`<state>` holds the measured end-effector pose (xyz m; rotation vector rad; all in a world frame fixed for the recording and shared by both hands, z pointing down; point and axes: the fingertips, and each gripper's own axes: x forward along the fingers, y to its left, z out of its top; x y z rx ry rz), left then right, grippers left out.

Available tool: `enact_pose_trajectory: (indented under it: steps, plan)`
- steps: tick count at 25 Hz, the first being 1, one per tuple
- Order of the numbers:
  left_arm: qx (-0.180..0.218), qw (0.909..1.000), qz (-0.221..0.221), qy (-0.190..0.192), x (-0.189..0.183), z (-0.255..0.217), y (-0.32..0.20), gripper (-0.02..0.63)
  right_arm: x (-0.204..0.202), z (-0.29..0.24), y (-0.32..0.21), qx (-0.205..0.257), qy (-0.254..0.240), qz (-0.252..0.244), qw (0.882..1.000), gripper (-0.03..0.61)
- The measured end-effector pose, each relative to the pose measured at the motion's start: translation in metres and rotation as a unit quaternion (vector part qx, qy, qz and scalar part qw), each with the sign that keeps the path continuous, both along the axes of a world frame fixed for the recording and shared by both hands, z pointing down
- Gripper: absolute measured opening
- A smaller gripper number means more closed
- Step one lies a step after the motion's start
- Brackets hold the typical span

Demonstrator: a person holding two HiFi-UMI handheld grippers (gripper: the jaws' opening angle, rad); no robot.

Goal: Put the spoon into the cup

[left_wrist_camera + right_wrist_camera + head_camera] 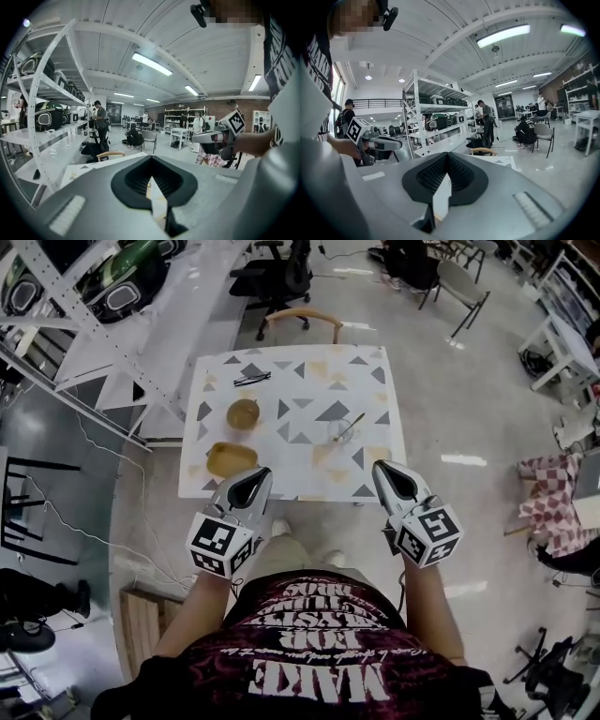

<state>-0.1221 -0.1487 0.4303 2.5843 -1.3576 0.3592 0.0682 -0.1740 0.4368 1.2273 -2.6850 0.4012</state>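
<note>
A clear cup [341, 434] stands on the right half of the patterned table [296, 454]. A thin spoon [353, 424] leans in it, handle slanting up to the right. My left gripper [263, 471] hovers over the table's near edge, left of centre, jaws shut and empty. My right gripper [378, 465] hangs over the near right edge, just in front of the cup and apart from it, also shut and empty. In the left gripper view the closed tips [151, 157] point level across the room. The right gripper view shows the same closed tips [446, 153]. Neither gripper view shows the cup.
A brown bowl [243, 413] and a yellow dish [232, 458] sit on the table's left half, with a dark thin item [251, 380] farther back. A wooden chair [301, 319] stands behind the table. White shelving [66, 306] runs along the left.
</note>
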Motion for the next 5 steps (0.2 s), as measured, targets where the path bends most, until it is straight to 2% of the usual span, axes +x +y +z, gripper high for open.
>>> enact_pose_trajectory:
  steps: [5]
  plan:
    - [0.0, 0.9996, 0.026, 0.001, -0.008, -0.003, -0.034, 0.003, -0.01, 0.005, -0.026, -0.008, 0.001, 0.02, 1.0, 0.026]
